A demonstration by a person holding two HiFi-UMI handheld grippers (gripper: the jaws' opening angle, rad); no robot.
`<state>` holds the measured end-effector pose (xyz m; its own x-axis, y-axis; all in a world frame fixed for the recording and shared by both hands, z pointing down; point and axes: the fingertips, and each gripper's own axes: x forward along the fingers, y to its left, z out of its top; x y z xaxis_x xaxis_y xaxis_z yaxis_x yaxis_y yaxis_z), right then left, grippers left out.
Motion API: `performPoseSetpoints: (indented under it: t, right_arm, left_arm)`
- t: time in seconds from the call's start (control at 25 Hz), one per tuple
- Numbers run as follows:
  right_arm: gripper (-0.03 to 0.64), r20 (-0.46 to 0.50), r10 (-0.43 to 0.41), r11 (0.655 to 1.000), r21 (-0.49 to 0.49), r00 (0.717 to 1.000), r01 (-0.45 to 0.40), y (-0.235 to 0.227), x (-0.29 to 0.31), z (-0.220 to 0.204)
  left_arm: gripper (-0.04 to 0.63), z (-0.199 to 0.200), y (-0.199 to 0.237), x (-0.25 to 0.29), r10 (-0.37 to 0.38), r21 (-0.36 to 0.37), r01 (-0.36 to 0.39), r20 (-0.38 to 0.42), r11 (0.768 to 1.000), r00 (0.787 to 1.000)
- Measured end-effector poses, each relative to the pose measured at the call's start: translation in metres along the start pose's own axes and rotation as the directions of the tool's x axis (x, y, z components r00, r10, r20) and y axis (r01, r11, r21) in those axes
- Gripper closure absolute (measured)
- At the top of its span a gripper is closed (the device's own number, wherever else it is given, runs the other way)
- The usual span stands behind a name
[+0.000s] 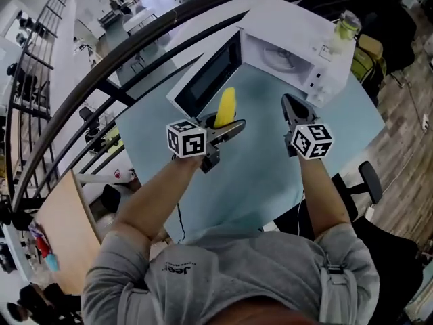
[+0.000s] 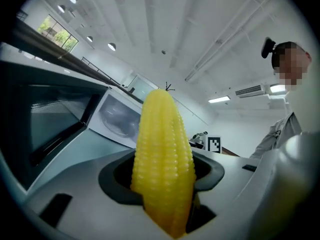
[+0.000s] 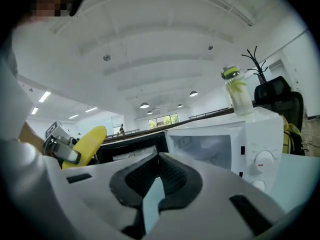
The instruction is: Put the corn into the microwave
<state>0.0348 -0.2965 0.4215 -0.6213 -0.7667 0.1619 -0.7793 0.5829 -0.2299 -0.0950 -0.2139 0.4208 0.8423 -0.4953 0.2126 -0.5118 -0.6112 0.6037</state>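
Note:
A yellow corn cob (image 1: 226,107) stands upright between the jaws of my left gripper (image 1: 229,128), which is shut on its lower part. In the left gripper view the corn (image 2: 162,149) fills the middle, gripped by the left gripper (image 2: 163,178). The white microwave (image 1: 298,42) stands at the table's far side with its door (image 1: 206,78) swung open to the left, just beyond the corn. The cavity (image 2: 120,119) shows ahead. My right gripper (image 1: 288,101) hovers to the right of the corn, facing the microwave (image 3: 220,149). This right gripper (image 3: 159,160) is shut and holds nothing.
A clear bottle with a green lid (image 1: 345,24) stands on top of the microwave. The light blue table (image 1: 257,175) lies under both grippers. A black office chair (image 1: 369,181) sits at the table's near right edge. A dark railing (image 1: 101,66) runs behind the table.

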Motion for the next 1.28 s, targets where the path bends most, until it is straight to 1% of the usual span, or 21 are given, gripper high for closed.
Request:
performPoseSetpoints:
  t: [0.12, 0.24, 0.36, 0.44, 0.52, 0.6, 0.8, 0.96, 1.04, 1.12, 1.28]
  right_arm:
    - [0.598, 0.001, -0.015, 1.0, -0.002, 1.0, 0.015, -0.024, 0.024, -0.006]
    - [0.598, 0.001, -0.011, 1.0, -0.01, 1.0, 0.011, -0.037, 0.044, -0.017]
    - [0.598, -0.004, -0.013, 1.0, -0.027, 1.0, 0.012, -0.05, 0.06, -0.032]
    - [0.598, -0.007, -0.014, 0.999, -0.03, 1.0, 0.014, -0.058, 0.069, -0.041]
    - [0.598, -0.008, -0.015, 1.0, -0.026, 1.0, 0.015, -0.062, 0.074, -0.05]
    - [0.598, -0.007, -0.016, 0.999, -0.027, 1.0, 0.016, -0.064, 0.079, -0.057]
    - [0.598, 0.013, -0.036, 0.999, -0.021, 0.999, 0.036, -0.078, 0.089, -0.063]
    - [0.598, 0.02, -0.08, 0.997, -0.023, 0.997, 0.08, -0.094, 0.094, -0.066]
    - [0.598, 0.026, -0.093, 0.995, -0.025, 0.995, 0.094, -0.099, 0.097, -0.067]
    - [0.598, 0.027, -0.1, 0.995, -0.028, 0.995, 0.101, -0.103, 0.099, -0.069]
    - [0.598, 0.025, -0.101, 0.994, -0.036, 0.995, 0.101, -0.106, 0.102, -0.072]
  left_arm:
    - [0.353, 0.011, 0.04, 0.048, 0.022, 0.0, -0.022, -0.028, 1.0, 0.999]
    - [0.352, 0.02, 0.083, 0.087, 0.061, 0.013, -0.061, -0.056, 0.998, 0.997]
    - [0.353, 0.028, 0.121, 0.125, 0.105, 0.022, -0.104, -0.096, 0.994, 0.99]
    - [0.353, 0.032, 0.143, 0.15, 0.138, 0.045, -0.133, -0.128, 0.99, 0.982]
    - [0.352, 0.035, 0.164, 0.172, 0.181, 0.078, -0.17, -0.164, 0.982, 0.97]
    - [0.353, 0.04, 0.184, 0.192, 0.23, 0.125, -0.208, -0.198, 0.97, 0.953]
    - [0.353, 0.059, 0.22, 0.227, 0.348, 0.224, -0.298, -0.236, 0.928, 0.907]
    - [0.353, 0.063, 0.241, 0.243, 0.417, 0.274, -0.346, -0.263, 0.897, 0.87]
    - [0.353, 0.067, 0.247, 0.247, 0.437, 0.289, -0.361, -0.266, 0.887, 0.86]
    - [0.352, 0.071, 0.25, 0.252, 0.448, 0.301, -0.368, -0.264, 0.879, 0.854]
    - [0.352, 0.075, 0.257, 0.262, 0.473, 0.338, -0.376, -0.276, 0.863, 0.837]
